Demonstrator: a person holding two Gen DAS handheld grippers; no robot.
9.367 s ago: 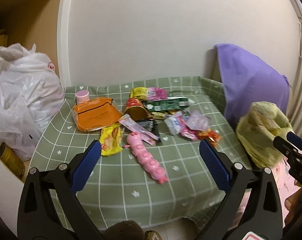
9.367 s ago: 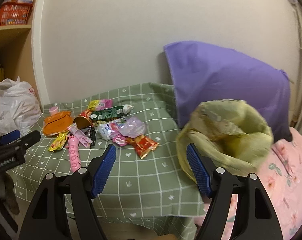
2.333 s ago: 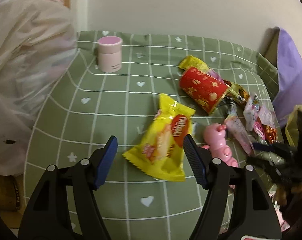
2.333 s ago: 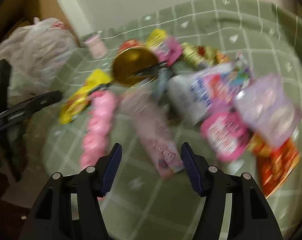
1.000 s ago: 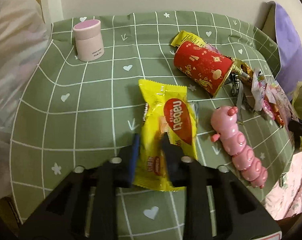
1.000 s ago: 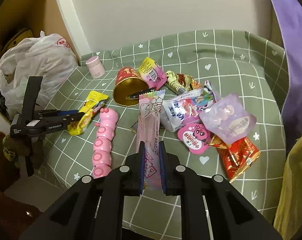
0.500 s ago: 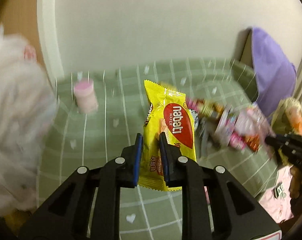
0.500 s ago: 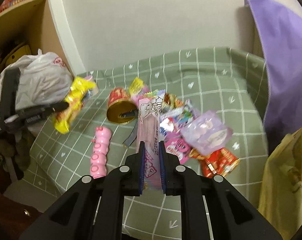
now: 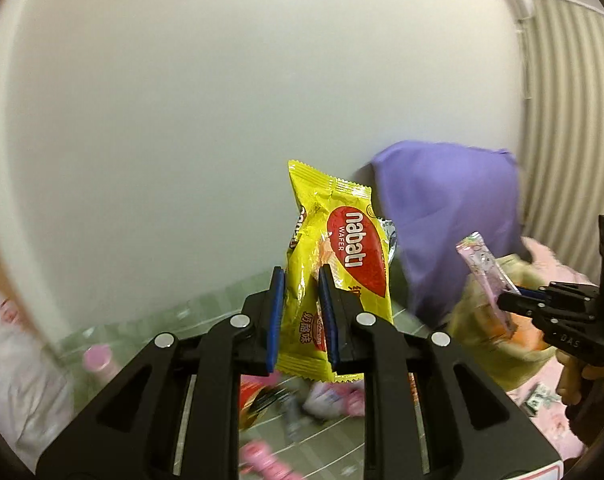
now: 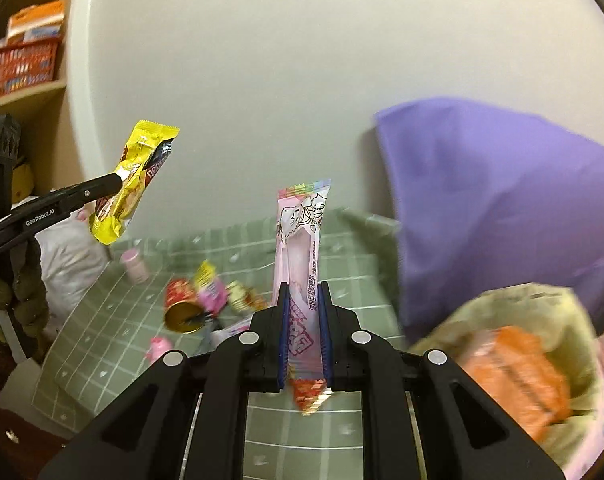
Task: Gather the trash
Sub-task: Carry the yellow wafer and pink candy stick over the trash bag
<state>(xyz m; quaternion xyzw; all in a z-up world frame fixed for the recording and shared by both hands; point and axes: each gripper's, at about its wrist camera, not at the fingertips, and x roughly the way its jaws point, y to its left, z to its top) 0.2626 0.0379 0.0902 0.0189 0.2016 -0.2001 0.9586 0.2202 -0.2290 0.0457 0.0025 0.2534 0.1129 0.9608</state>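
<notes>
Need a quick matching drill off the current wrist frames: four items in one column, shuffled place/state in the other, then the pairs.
Items:
1. yellow wafer packet
2. pink stick wrapper
3. orange packet
4. red cup

Places:
A. lying on its side on the green cloth
B. pinched in the right gripper
C. inside the yellow-green bag
D. pinched in the left gripper

Pairs: 1-D, 2-B, 3-C, 4-A

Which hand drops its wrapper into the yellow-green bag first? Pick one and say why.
Right. The right gripper, shut on the pink wrapper, is beside the yellow-green bag, whose open mouth shows. The left gripper holds the yellow wafer packet farther off.
</notes>
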